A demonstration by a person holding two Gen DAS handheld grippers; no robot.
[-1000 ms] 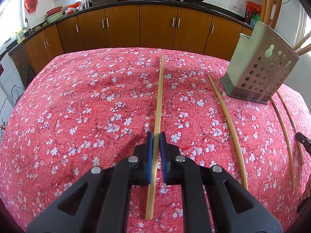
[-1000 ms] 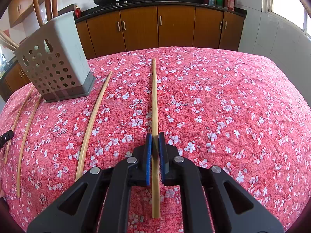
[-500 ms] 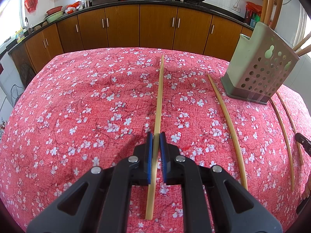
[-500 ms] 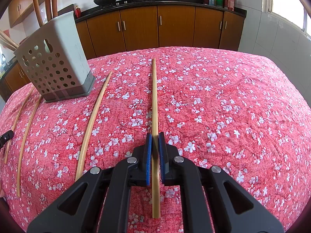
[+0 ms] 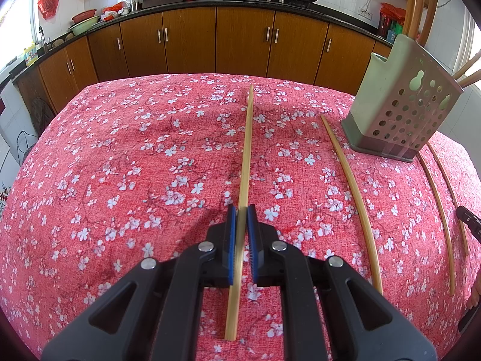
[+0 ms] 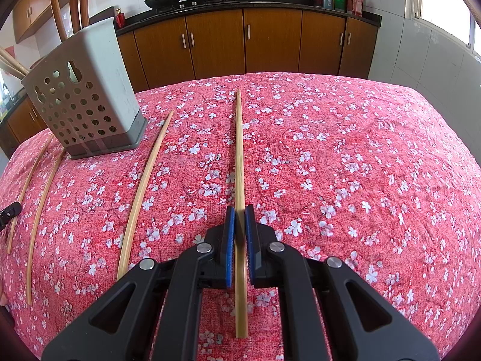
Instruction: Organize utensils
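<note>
a chopstick is lying on the red floral cloth, running straight away from the left gripper, whose blue pads are sitting closed against its sides near the near end. the right gripper is pinching a second chopstick the same way. whether either stick is lifting off the cloth is hard to make out.

the holder is standing between the two grippers, on the far part of the cloth, with darker sticks rising out of its top and being cut off by the frame. three more chopsticks are lying loose near it: one just right of it and two thin ones on its left side. a dark tip at the left edge of the right view is showing only in part.

the cloth is dropping away at its far edge, with the wooden cabinets standing beyond. open cloth is spreading wide to the right of the right gripper and to the left of the left one.
</note>
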